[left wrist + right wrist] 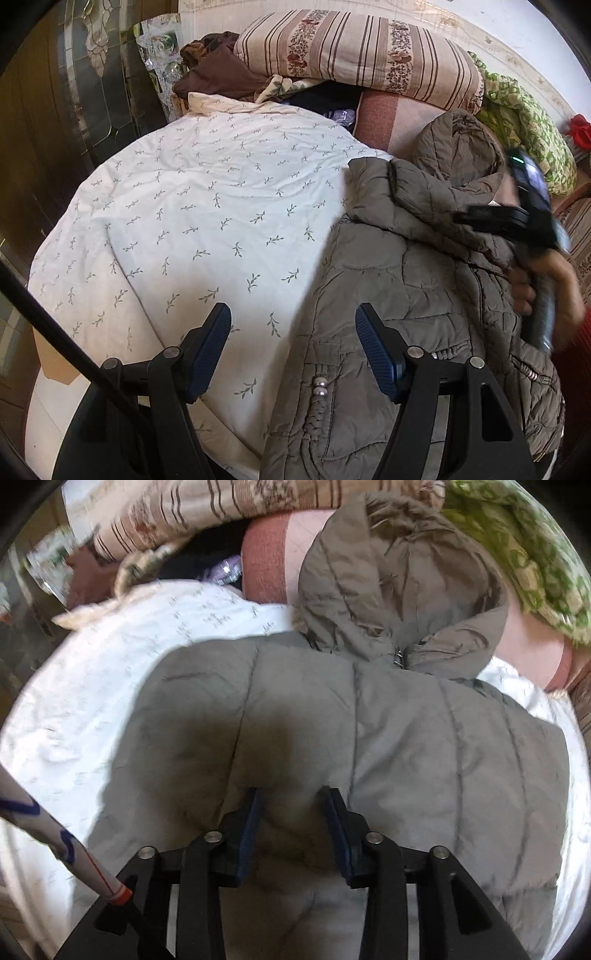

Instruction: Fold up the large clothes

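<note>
Grey-brown quilted jacket (417, 280) lies spread on the bed's white leaf-print duvet (192, 221), toward the right half of the bed, hood (395, 576) pointing at the headboard end

Hood rests near a pink-and-white cushion (391, 118) and just beside a green patterned blanket (524, 110). Striped floral pillow (362, 51) sits on top of the pile at the head of the bed, brown cloth (218, 66) bunched to its left

Left hand-held gripper (293, 350) – jaws well apart, nothing between the blue pads (210, 350). It hangs above the jacket's left edge: one pad over the duvet, the other over the quilted fabric near the beaded drawcord (319, 387). No contact that I can see

Right hand-held gripper (291, 834) – jaws partly apart, right down on the jacket's folded-over sleeve or side panel. Dark shadow directly under the tips, fabric fills the gap between the pads, but the pads are not pinching it; whether the tips actually touch the cloth I can't tell, picture is motion-blurred

From the left wrist view the right tool is a blurred black body with a small green light, the person's hand (543, 291) wrapped round its grip, over the jacket's right shoulder area

Jacket zipper pull (399, 657) visible at the collar, below the hood. Front pocket trim shows on the lower part nearest the left tool
</note>
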The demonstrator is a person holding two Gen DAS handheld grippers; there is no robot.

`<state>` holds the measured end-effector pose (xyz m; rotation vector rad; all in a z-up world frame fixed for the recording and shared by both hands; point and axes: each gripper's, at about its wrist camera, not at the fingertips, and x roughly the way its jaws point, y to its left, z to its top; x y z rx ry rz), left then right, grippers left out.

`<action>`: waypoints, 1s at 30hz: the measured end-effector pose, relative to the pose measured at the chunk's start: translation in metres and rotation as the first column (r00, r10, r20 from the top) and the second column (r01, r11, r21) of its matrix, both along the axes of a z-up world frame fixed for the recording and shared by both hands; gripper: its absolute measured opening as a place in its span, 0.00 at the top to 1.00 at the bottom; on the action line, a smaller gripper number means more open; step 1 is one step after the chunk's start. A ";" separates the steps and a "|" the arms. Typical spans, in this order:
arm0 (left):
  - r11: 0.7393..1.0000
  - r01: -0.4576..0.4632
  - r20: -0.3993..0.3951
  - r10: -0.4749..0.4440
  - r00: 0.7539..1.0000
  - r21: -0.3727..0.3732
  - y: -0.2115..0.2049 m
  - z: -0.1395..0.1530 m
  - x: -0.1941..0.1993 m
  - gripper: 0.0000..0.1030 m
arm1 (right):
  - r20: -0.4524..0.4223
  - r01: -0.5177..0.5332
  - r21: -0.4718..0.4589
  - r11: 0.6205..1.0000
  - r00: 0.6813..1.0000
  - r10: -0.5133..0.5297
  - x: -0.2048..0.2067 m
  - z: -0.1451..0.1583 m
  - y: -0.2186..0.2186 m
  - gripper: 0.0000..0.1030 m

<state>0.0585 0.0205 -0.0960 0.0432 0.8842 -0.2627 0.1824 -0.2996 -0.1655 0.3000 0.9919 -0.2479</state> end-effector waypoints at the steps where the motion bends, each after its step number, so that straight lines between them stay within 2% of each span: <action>1: 1.000 0.000 0.006 0.000 1.000 0.002 0.000 0.002 -0.002 0.33 | 0.017 -0.002 0.020 1.000 1.000 0.001 -0.011 0.005 -0.004 0.52; 3: 1.000 0.001 0.018 -0.002 1.000 0.009 -0.001 0.007 -0.007 0.33 | 0.039 0.004 0.042 0.999 0.999 -0.006 -0.046 0.016 -0.013 0.47; 9: 0.999 0.015 0.072 -0.017 0.997 0.032 -0.005 0.026 -0.028 0.33 | 0.032 0.094 0.062 0.994 0.995 -0.096 -0.153 0.021 -0.046 0.45; 15: 0.997 0.014 0.142 -0.025 0.990 0.077 -0.005 0.059 -0.050 0.33 | 0.004 0.285 0.088 0.955 0.958 -0.286 -0.271 0.016 -0.090 0.45; 18: 0.996 0.011 0.208 -0.030 0.978 0.093 0.001 0.090 -0.064 0.33 | 0.001 0.352 0.067 0.934 0.936 -0.353 -0.315 0.028 -0.106 0.45; 21: 0.995 -0.014 0.275 -0.014 0.961 0.100 0.012 0.123 -0.071 0.33 | 0.027 0.370 0.016 0.929 0.928 -0.371 -0.353 0.059 -0.117 0.44; 23: 0.994 -0.025 0.319 -0.010 0.948 0.107 0.020 0.146 -0.073 0.31 | 0.067 0.379 -0.049 0.924 0.924 -0.376 -0.375 0.090 -0.119 0.40; 27: 0.985 -0.064 0.417 -0.008 0.909 0.159 0.029 0.186 -0.071 0.30 | 0.172 0.411 -0.155 0.898 0.907 -0.385 -0.409 0.163 -0.127 0.31; 30: 0.978 -0.092 0.481 -0.009 0.876 0.186 0.029 0.221 -0.067 0.29 | 0.269 0.442 -0.202 0.874 0.883 -0.384 -0.422 0.227 -0.139 0.30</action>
